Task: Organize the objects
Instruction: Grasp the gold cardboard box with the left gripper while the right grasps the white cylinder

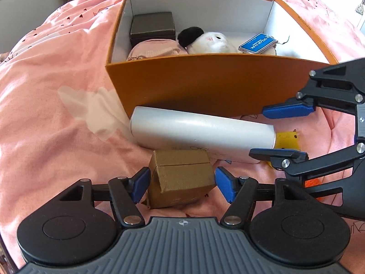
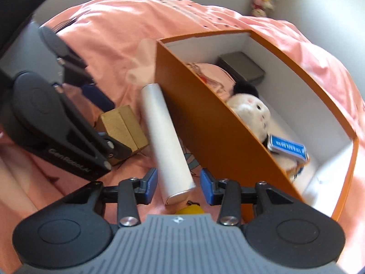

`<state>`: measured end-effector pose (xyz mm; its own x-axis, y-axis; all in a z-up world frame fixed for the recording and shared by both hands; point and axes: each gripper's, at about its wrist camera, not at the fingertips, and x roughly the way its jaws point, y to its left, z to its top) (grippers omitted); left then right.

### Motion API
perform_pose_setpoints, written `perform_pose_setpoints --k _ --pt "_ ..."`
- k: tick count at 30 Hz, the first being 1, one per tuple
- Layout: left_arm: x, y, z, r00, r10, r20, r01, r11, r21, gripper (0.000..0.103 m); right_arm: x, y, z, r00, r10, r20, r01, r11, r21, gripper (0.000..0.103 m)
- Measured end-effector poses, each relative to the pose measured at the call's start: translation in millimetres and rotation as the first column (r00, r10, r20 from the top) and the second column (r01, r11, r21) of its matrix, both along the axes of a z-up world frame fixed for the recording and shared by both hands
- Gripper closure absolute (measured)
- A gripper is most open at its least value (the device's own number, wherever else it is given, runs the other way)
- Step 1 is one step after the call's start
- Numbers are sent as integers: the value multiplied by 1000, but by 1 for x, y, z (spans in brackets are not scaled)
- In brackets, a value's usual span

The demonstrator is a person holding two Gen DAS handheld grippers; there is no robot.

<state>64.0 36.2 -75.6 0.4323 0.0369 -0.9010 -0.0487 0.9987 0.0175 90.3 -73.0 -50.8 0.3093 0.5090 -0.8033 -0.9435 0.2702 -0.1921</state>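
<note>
A: Where do we find the left gripper?

B: We see it spread wide around the small gold cardboard box on the pink bedspread; its blue pads stand clear of the box sides.

A: And the right gripper?

B: Partly open, straddling the right end of the white cylindrical tube without pressing it. The tube lies just beside the near wall of the orange cardboard box.

A: What does the orange box contain?

B: We see a dark grey case, a pink pouch, a white plush toy and a blue card.
</note>
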Motion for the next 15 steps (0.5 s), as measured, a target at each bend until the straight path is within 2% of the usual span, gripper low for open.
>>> perform_pose_setpoints --k 3,5,15 --pt "3 0 -4 1000 -2 -1 2 1000 11 26 7 9 -3 996 92 17 -91 995 -38 60" --pt "4 3 -5 1000 12 0 -12 1000 -7 24 10 16 -7 989 145 19 -143 987 -67 60" --pt "15 5 -16 999 37 -34 -37 999 2 21 10 36 -27 949 313 30 -308 944 -118 61"
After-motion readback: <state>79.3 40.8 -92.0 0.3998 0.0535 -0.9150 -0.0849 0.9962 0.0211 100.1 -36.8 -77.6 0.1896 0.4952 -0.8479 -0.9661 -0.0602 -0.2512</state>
